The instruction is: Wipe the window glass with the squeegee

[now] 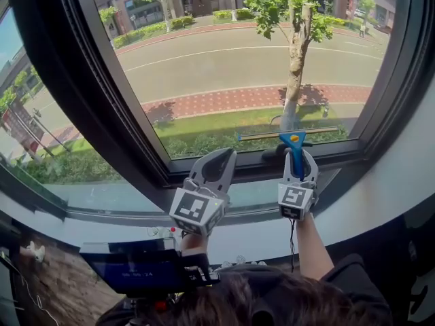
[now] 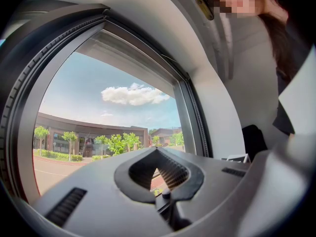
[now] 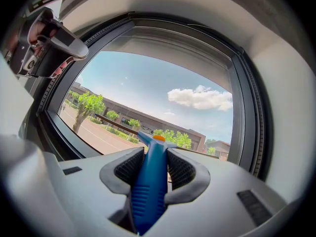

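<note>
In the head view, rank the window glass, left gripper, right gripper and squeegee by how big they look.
1. window glass
2. left gripper and right gripper: left looks bigger, maybe only its angle
3. squeegee: thin, partly hidden by the right gripper

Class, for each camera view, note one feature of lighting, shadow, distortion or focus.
Head view: strong sunlight outside, the slim tree throws a shadow on the red brick path; left gripper view: fisheye bows the dark window frame; right gripper view: black corners, the blue plastic squeegee handle looms large.
</note>
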